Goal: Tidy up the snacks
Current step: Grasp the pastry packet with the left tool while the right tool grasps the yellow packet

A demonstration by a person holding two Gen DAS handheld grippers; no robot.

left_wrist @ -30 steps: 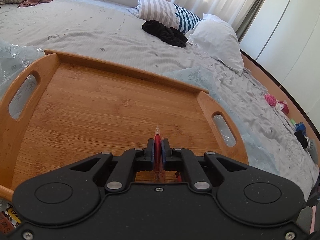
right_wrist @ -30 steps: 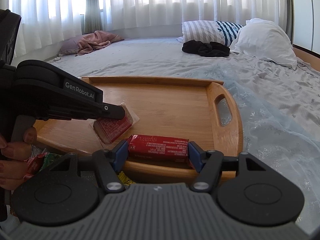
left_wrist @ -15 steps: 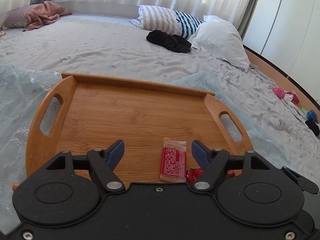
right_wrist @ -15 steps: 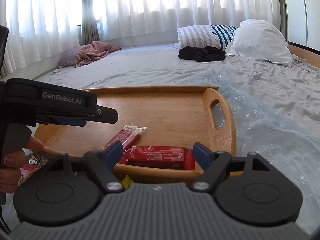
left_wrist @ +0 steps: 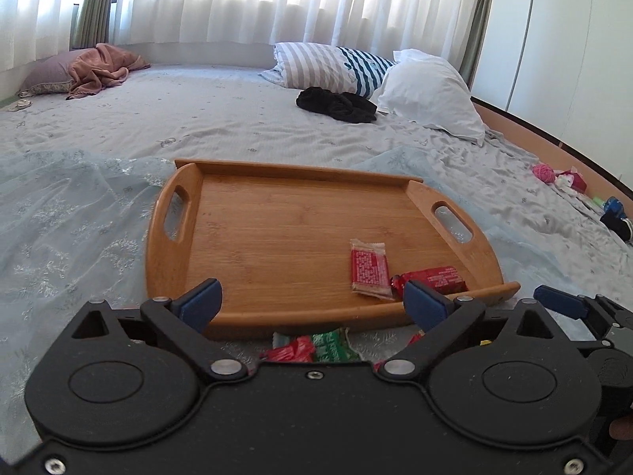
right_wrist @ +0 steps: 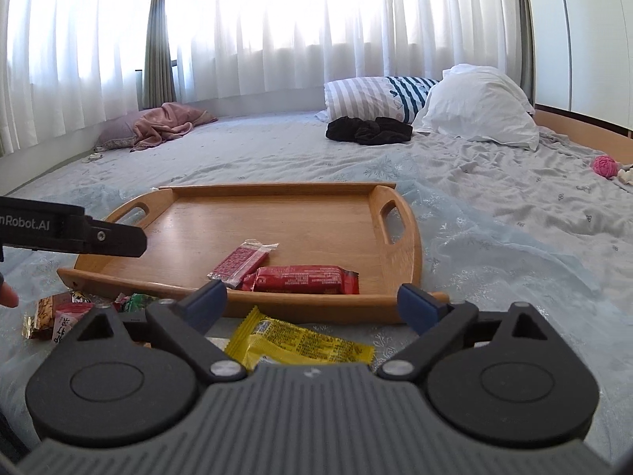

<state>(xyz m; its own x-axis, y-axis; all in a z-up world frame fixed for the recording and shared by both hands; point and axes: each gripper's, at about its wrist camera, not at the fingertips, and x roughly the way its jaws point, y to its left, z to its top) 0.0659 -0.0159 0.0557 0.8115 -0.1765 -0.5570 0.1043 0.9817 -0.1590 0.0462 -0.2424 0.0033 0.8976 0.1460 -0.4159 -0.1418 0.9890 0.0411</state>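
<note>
1. Bamboo tray [left_wrist: 277, 233] lies flat on a pale blue gauzy cloth [left_wrist: 71, 229] spread over the grey bed [left_wrist: 221, 118], seen from the left wrist.
2. Left wrist: the left gripper [left_wrist: 312, 303] has just been opening; its jaws now stand wide with nothing between them, its blue pads apart over the tray's near rim.
3. Left wrist: 2 snacks lie on the tray floor near its front right corner. The flat red packet [left_wrist: 368, 270] lies lengthwise; the red bar [left_wrist: 433, 279] lies crosswise, touching the packet's near end.
4. Left wrist: red and green wrappers [left_wrist: 316, 348] lie on the cloth just in front of the tray, partly hidden by the gripper body.
5. Right wrist: the right gripper [right_wrist: 312, 304] has likewise just been opening; jaws wide, empty, short of the tray's near rim.
6. Right wrist: the red bar [right_wrist: 304, 279] sits just inside the near rim, the flat red packet [right_wrist: 241, 263] angled behind it, ends touching.
7. Right wrist: a yellow packet [right_wrist: 300, 346] lies on the cloth between the pads, untouched. More small snacks [right_wrist: 59, 316] lie at lower left, off the tray.
8. Right wrist: the left gripper's black finger [right_wrist: 107, 237] juts in from the left above the tray's left end.
</note>
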